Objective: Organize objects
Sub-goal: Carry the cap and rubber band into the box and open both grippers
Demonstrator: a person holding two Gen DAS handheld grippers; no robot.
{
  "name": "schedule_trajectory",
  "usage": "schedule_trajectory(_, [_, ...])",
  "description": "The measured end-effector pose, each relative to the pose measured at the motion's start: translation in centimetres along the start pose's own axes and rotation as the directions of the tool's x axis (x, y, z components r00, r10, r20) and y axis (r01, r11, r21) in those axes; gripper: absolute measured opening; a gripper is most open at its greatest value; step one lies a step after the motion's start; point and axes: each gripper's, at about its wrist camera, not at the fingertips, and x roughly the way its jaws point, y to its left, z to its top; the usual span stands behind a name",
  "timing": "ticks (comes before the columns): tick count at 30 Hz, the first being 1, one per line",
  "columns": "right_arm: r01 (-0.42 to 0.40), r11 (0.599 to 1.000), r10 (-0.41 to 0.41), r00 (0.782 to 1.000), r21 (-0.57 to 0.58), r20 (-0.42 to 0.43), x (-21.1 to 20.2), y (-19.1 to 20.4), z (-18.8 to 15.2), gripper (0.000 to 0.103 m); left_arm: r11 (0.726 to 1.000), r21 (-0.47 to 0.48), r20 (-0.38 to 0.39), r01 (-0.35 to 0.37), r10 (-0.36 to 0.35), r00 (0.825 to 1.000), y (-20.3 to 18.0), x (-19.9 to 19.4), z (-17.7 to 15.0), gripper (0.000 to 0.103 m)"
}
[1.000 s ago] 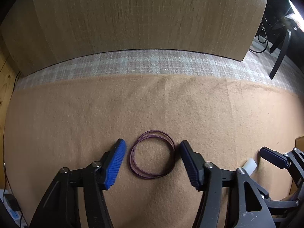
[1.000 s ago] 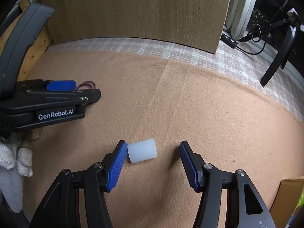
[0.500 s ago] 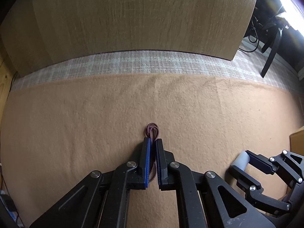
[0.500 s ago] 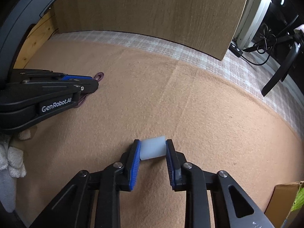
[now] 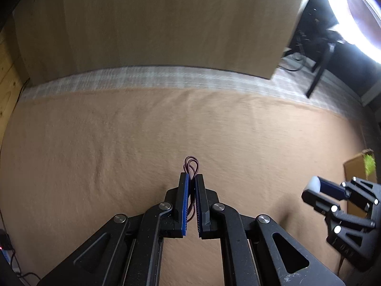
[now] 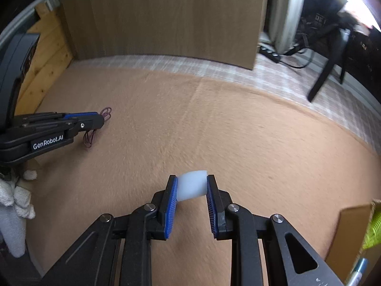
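Two items are gripped at once. The band (image 5: pixel 191 164), a maroon elastic loop, is pinched flat in the left gripper (image 5: pixel 192 178), its ends poking out past the tips and hanging below. The cap (image 6: pixel 192 186), a white plastic cylinder, sits crosswise in the right gripper (image 6: pixel 192 183), whose pads clamp its two ends. Both appear to hang clear of the blanket (image 5: pixel 119 143). A box (image 6: pixel 350 233) stands at the right edge, near the right gripper. The step looks like carrying after pickup. Next, likely, each item needs moving over the box and releasing, the limp band dropped cleanly.
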Motion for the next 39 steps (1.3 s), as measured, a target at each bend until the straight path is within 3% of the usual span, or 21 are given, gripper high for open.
schedule_trajectory(7, [-0.010, 0.997, 0.004, 0.997, 0.071, 0.077, -5.4, -3.8, -2.3, 0.021, 0.991, 0.114, 0.060, 0.066, -0.074, 0.995, -6.7, -2.7, 0.5, 0.005])
schedule_trajectory(9, [-0.006, 0.996, -0.003, 0.996, 0.094, 0.094, -7.0, -5.2, -3.4, 0.021, 0.986, 0.142, 0.070, 0.093, -0.104, 0.992, -4.7, -4.3, 0.8, 0.005])
schedule_trajectory(11, [0.004, 0.993, -0.017, 0.994, 0.119, 0.107, -8.4, -6.7, -4.5, 0.021, 0.977, 0.174, 0.076, 0.123, -0.138, 0.988, -6.3, -4.6, 1.3, 0.005])
schedule_trajectory(18, [0.070, 0.974, -0.103, 0.984, 0.215, 0.145, -13.9, -12.1, -9.5, 0.021, 0.938, 0.276, 0.059, 0.208, -0.232, 0.971, -12.9, -7.6, -1.2, 0.005])
schedule_trajectory(28, [0.153, 0.927, -0.210, 0.969, 0.343, 0.133, -18.7, -18.8, -16.0, 0.021, 0.862, 0.412, -0.007, 0.294, -0.320, 0.947, -24.4, -7.6, -3.4, 0.005])
schedule_trajectory(39, [0.164, 0.895, -0.225, 0.969, 0.415, 0.104, -20.2, -21.9, -20.5, 0.022, 0.815, 0.481, -0.063, 0.324, -0.336, 0.940, -31.7, -5.4, -4.7, 0.005])
